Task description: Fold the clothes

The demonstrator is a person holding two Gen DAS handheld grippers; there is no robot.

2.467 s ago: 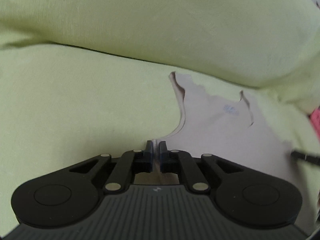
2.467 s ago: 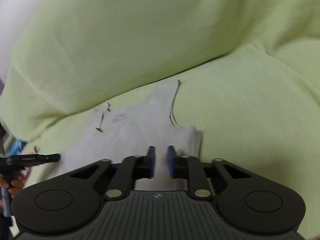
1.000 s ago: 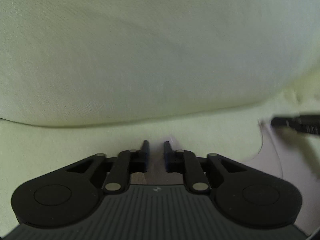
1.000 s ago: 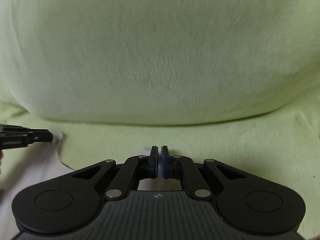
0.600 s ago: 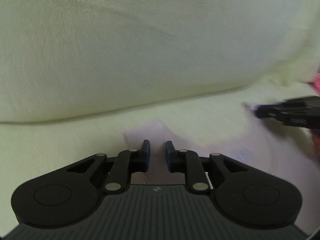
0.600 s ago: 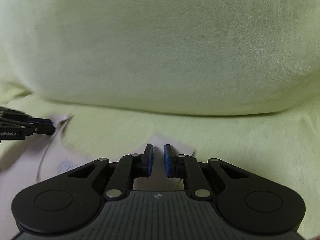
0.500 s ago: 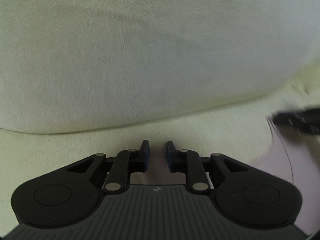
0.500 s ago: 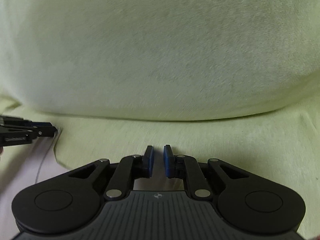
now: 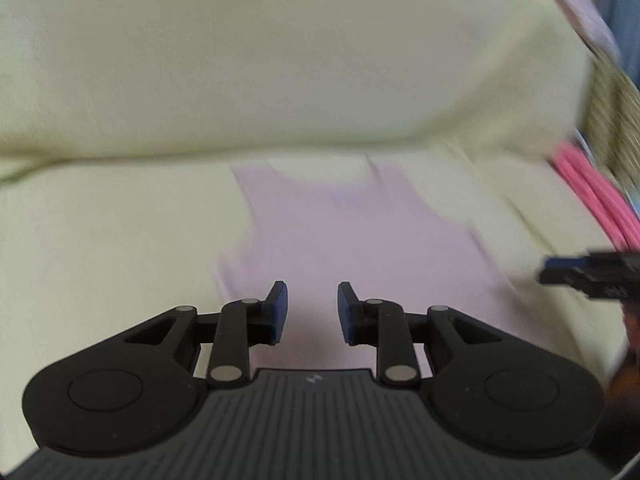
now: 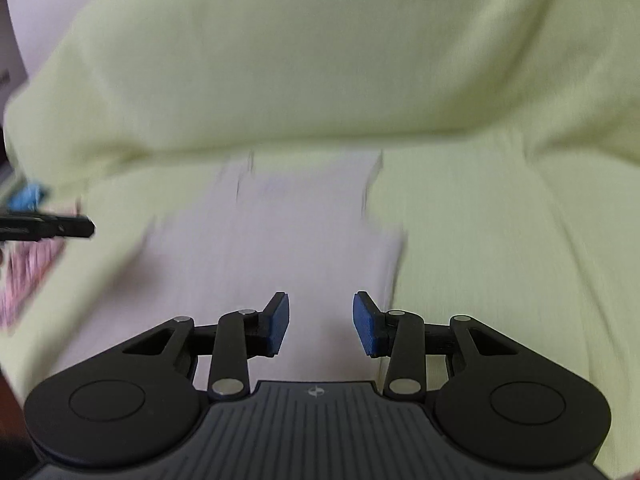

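Left gripper [image 9: 310,312], left wrist view: jaws apart and opening, nothing between the pads. The pale lilac tank top [image 9: 352,248] lies flat just ahead of and beneath the fingertips, on the yellow-green sofa cover [image 9: 100,240]. Frame is motion-blurred, so edges are soft. The other tool's tip shows to the right of these fingers, at the garment's right margin. A pink item [image 9: 592,196] sits further right, well apart, beyond the top.

Orientation here: straps and neckline lie at the far end from the fingers, toward the cushion back; the nearer edge runs under the tool body. Long axis runs straight away from the gripper, near to far.

Right gripper [image 10: 320,324], right wrist view: jaws spread wider and opening, empty. The tank top [image 10: 272,248] lies ahead, mostly left of centre; its right edge runs just ahead of the right finger. The left tool's tip pokes in at far left, beside the cloth's left margin. Blurred pink-patterned fabric [image 10: 28,276] lies below that tip, at the frame edge.

Same axis reading: straps far, near edge close.

Judgement: the step looks like release after laying the piece flat. To do it well, let both pads clear the cloth fully before moving, so nothing drags. For the next fold, take matching points on either side, keeping the long axis straight.
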